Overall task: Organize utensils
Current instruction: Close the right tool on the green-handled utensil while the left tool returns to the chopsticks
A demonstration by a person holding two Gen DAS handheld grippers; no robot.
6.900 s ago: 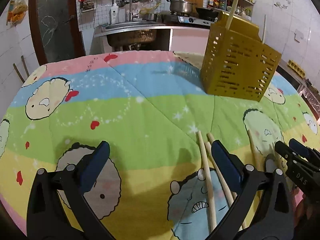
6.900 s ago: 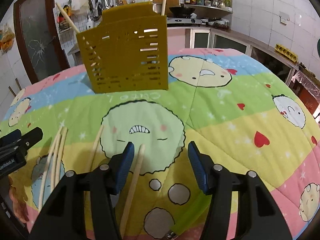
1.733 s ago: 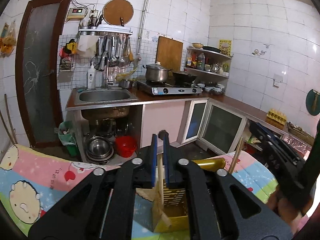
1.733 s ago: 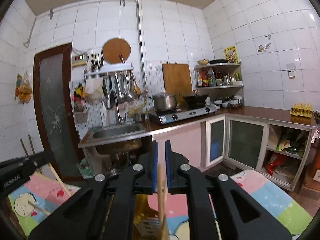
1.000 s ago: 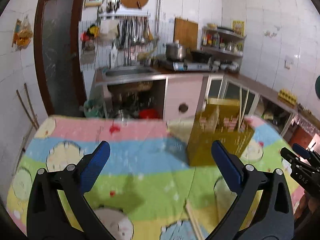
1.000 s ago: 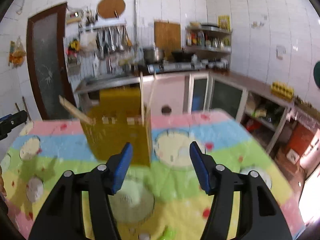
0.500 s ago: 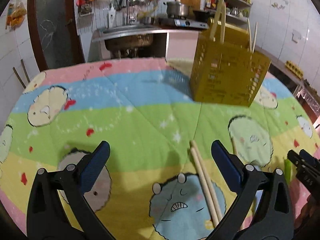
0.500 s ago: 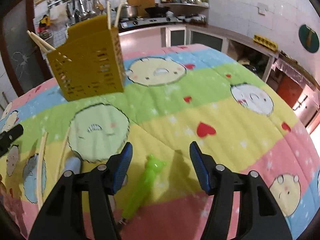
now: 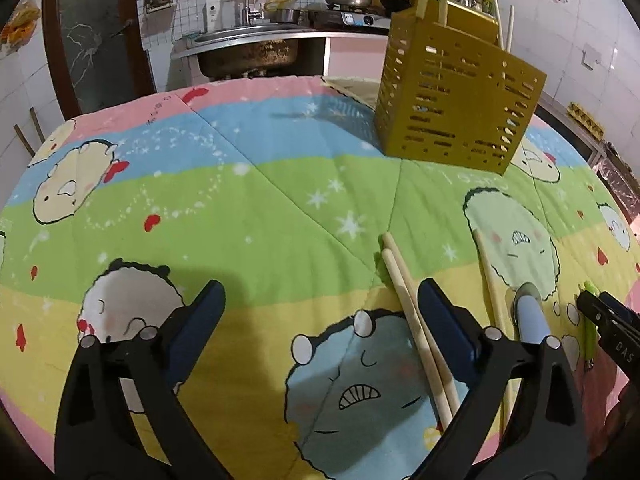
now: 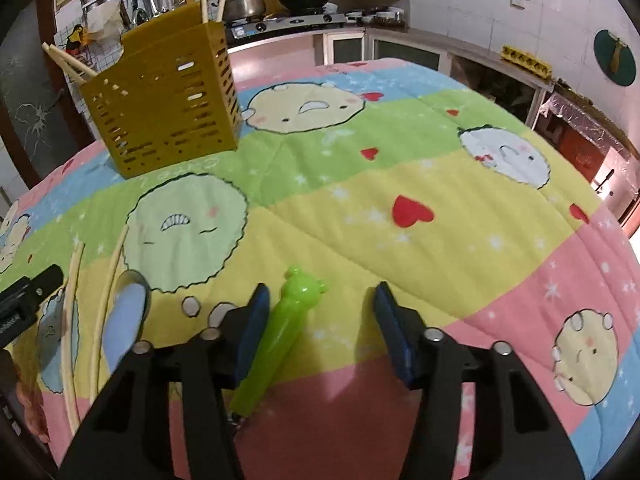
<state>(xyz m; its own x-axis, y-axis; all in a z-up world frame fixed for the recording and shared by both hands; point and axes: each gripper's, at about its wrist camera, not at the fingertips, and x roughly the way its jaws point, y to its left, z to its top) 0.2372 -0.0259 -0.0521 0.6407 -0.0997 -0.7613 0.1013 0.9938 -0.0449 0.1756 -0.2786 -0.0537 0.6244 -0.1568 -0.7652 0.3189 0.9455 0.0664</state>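
Observation:
A yellow slotted holder (image 9: 456, 108) stands on the cartoon quilt (image 9: 256, 216) with several chopsticks upright in it. My left gripper (image 9: 320, 312) hovers low over the quilt, jaws wide and closing. Two chopsticks (image 9: 412, 312) lie between them, close to the right finger, untouched. A single chopstick (image 9: 486, 276) and a blue-handled utensil (image 9: 530, 318) lie further right. My right gripper (image 10: 322, 320) is closing too. A green bear-headed utensil (image 10: 286, 328) lies between its jaws beside the left finger, not pinched. The holder (image 10: 168, 108) stands at the far left in that view.
A kitchen counter with sink (image 9: 248, 46) and stove runs behind the table. The blue-handled utensil (image 10: 124, 320) and loose chopsticks (image 10: 72, 300) lie left of my right gripper. The left gripper's tip (image 10: 24, 308) shows at that view's left edge.
Both grippers let go of a chopstick each at the holder, opened, and dropped low over the quilt. The right jaws have narrowed a little around the green utensil.

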